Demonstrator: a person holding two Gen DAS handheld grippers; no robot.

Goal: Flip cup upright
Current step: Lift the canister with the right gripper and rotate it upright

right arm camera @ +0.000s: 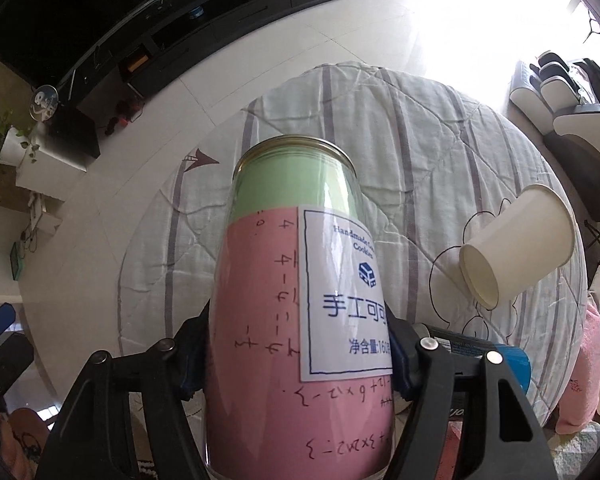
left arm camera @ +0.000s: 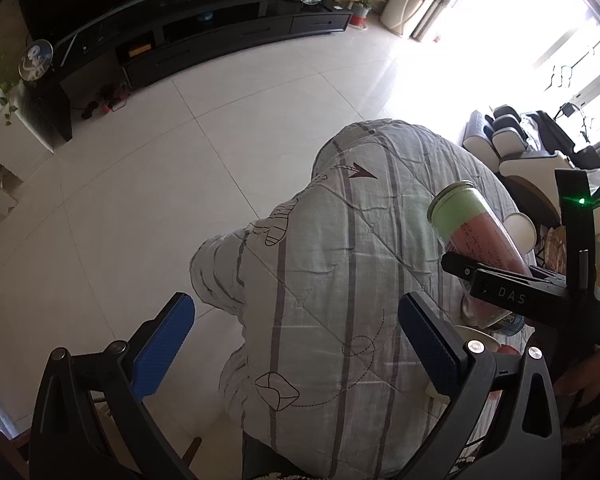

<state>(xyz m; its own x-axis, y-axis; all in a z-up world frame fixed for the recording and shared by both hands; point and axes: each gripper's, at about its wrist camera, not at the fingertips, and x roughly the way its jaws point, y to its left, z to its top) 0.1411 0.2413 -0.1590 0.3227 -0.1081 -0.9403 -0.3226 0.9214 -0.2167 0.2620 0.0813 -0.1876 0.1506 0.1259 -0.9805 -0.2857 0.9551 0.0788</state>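
Right gripper (right arm camera: 296,364) clamped on "Handmade Cookies" jar (right arm camera: 300,280), paper cup (right arm camera: 516,248) on its side, left gripper (left arm camera: 296,344) spread wide.

Black gripper (left arm camera: 296,354) frame, blue ribbed pads (left arm camera: 164,350), silver screws (left arm camera: 475,345)

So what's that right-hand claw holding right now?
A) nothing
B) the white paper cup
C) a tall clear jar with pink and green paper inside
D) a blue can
C: the right gripper is clamped on the jar, while the white paper cup lies on its side on the quilt.
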